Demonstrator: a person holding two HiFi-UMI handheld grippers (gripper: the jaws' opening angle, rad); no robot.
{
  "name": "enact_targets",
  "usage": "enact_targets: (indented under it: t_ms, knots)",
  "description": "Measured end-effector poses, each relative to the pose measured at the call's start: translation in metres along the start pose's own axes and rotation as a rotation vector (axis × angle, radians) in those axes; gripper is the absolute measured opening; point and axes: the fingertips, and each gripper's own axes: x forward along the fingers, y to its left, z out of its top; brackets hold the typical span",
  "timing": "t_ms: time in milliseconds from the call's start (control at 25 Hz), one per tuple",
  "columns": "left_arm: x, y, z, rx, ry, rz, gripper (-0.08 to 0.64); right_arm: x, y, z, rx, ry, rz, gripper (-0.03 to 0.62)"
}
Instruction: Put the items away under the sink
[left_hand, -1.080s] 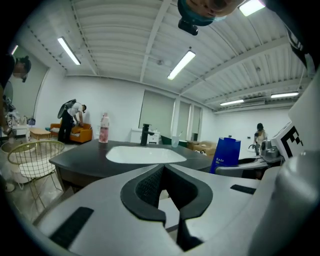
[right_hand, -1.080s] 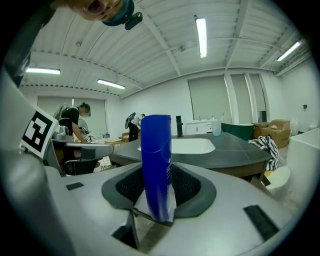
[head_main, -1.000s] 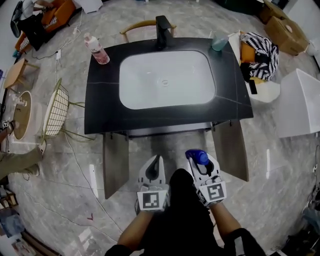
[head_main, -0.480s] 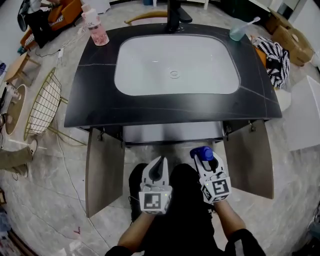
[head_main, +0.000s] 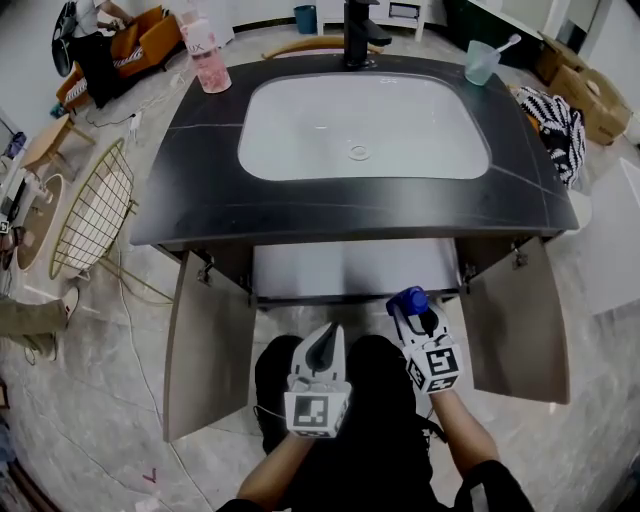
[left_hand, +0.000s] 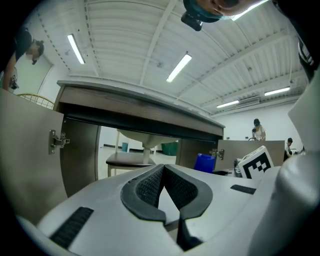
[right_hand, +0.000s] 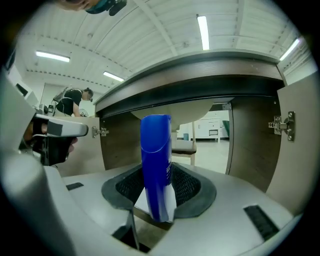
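A blue bottle (right_hand: 156, 165) stands upright between the jaws of my right gripper (head_main: 418, 318), which is shut on it; its blue top (head_main: 407, 300) shows in the head view just in front of the open cabinet (head_main: 355, 270) under the sink (head_main: 362, 125). My left gripper (head_main: 325, 346) is beside it on the left, shut and empty, its pads (left_hand: 150, 185) meeting at the tip. Both cabinet doors (head_main: 205, 345) (head_main: 515, 320) stand wide open. Through the opening the basin's underside (left_hand: 142, 140) shows.
On the dark countertop (head_main: 200, 200) stand a pink bottle (head_main: 204, 52) at the back left, a black faucet (head_main: 358, 25) and a cup with a toothbrush (head_main: 483, 60) at the back right. A gold wire basket (head_main: 92, 215) stands on the floor to the left.
Both grippers and the head have moved closer to the cabinet; the blue bottle now sits right at the opening. The jaws have not changed.
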Motion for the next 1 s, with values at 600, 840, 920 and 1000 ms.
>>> enact_targets:
  t_ms: [600,840,920,1000]
  knots:
    - [0.006,0.008,0.005,-0.038,-0.037,-0.005,0.015,0.082,-0.028,-0.064,-0.056,0.056,-0.011,0.158]
    - [0.01,0.012,0.007,-0.068,-0.058,0.0,0.015,0.114,-0.043,-0.089,-0.092,0.066,-0.007,0.158]
    - [0.012,0.013,0.007,-0.071,-0.061,0.001,0.015,0.124,-0.048,-0.094,-0.094,0.062,-0.008,0.158]
    - [0.014,0.014,0.005,-0.08,-0.055,0.003,0.015,0.132,-0.053,-0.103,-0.091,0.072,-0.017,0.158]
